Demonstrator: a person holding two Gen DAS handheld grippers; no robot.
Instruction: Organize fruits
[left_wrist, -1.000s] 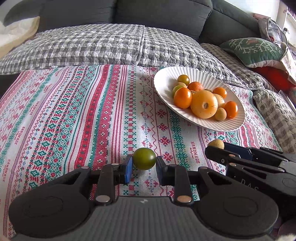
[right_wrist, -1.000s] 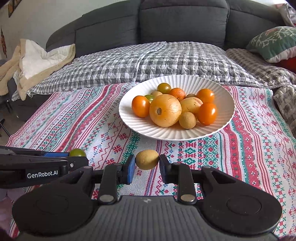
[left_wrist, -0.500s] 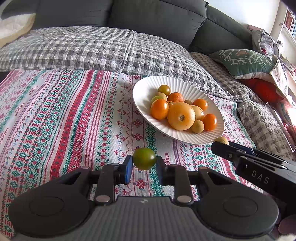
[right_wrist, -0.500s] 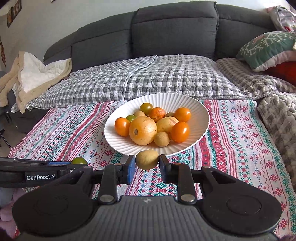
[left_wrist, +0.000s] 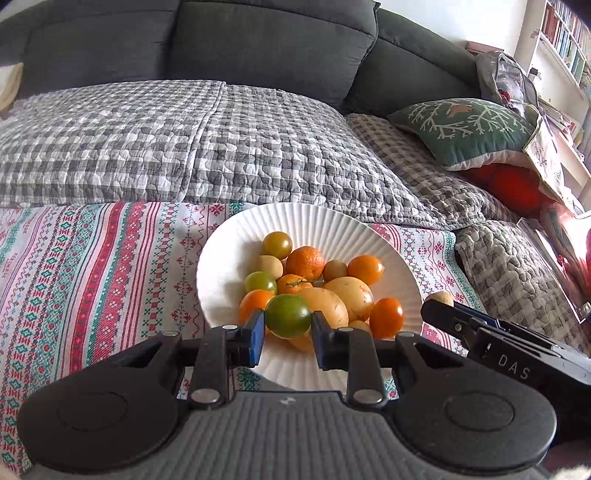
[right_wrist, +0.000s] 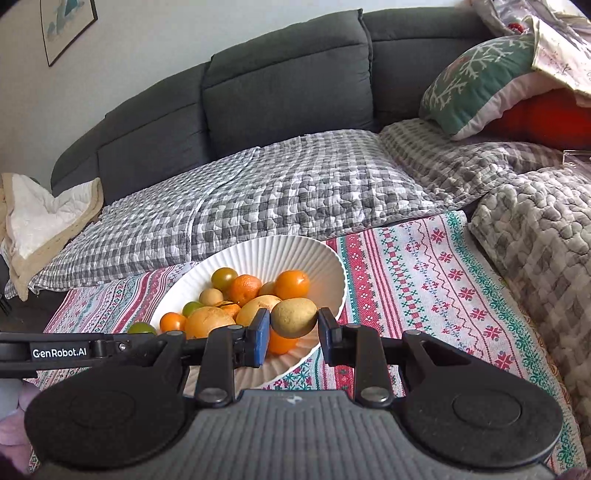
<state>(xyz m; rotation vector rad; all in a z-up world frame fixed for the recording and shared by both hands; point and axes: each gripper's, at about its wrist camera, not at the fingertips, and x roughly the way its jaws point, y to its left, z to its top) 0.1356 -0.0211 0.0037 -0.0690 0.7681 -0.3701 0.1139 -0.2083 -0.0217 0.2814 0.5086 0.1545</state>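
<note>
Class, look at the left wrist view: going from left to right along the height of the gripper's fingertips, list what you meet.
Striped tablecloth → green tomato held in the left gripper → orange tomato on the white plate → right gripper holding a tan fruit.

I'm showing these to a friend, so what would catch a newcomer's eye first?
Probably the white ribbed plate heaped with orange, yellow and green fruit, sitting on the striped patterned cloth in front of a grey sofa. Next, the two fruits held up close: a green tomato clamped in the left tool and a tan fruit in the right tool.
</note>
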